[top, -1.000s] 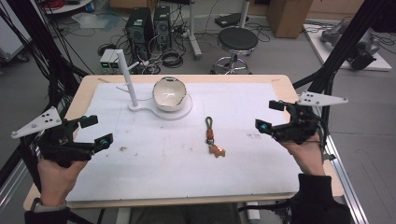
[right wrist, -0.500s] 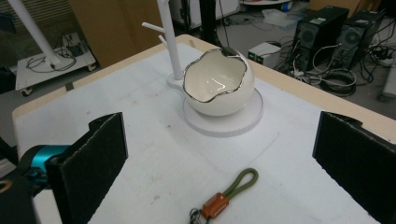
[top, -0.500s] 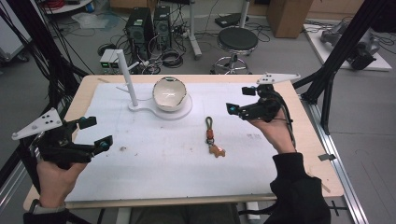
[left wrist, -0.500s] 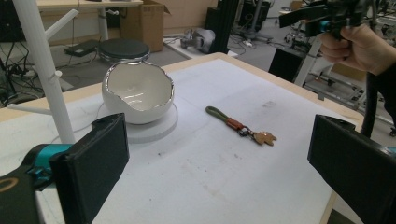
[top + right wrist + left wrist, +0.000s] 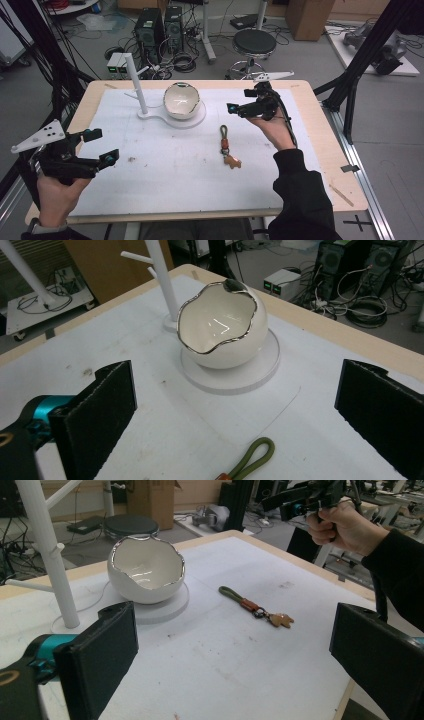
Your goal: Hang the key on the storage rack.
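**A:** Honestly, the easy miss here is the keychain point(image 5: 227, 148). It lies flat on the white mat point(image 5: 165, 185), centre-right in the high view, just below and to the right of the egg-shaped bowl point(image 5: 182, 100). The right gripper point(image 5: 240, 102) hangs above the mat to the upper right of it, jaws spread wide and empty. In the right gripper view the green loop point(image 5: 252, 455) sits at the very bottom edge, between the jaws but low, and the bowl is dead centre.

**B:** So if it drops straight along that line, it heads for the bowl and not the loop?

**A:** That's my guess. It'd need to tip down and pull back first. And a flat cord on a mat is a slippery pick: the pads could close over it and just push it along.

**B:** What about the left gripper point(image 5: 97, 147)?

**A:** Lower left of the high view, also wide open, holding nothing, well apart from everything.

**B:** Anything farther back?

**A:** The bowl rests on a round white base point(image 5: 195, 119) with a peg stand point(image 5: 136, 82) beside it, upper left. The bowl looks just set there, though I can't tell if it's fixed. A careless swing could knock it off.
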Demonstrator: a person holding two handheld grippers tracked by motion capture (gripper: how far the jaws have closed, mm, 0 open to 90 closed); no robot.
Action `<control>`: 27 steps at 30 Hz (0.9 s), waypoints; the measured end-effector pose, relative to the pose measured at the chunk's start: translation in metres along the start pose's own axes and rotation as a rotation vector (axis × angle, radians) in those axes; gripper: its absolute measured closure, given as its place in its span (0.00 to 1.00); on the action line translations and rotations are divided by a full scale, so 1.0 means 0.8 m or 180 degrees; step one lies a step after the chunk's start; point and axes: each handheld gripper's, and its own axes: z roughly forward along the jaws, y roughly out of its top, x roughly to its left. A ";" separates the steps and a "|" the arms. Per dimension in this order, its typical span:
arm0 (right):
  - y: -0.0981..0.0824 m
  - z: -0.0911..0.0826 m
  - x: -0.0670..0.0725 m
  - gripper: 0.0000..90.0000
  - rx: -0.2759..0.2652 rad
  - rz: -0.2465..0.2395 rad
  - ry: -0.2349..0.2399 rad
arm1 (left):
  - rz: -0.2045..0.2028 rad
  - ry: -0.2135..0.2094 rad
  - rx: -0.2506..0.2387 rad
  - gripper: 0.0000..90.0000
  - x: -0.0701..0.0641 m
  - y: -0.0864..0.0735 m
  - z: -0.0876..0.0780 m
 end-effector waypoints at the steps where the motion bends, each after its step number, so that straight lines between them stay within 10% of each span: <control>1: 0.000 0.003 -0.003 0.02 -0.0005 -0.0008 -0.0005 | -0.0004 -0.0002 0.0003 0.06 0.000 0.000 0.000; 27: -0.071 0.090 -0.050 0.02 0.0541 0.0228 -0.0319 | -0.0049 -0.0044 0.0041 0.06 0.004 -0.005 0.006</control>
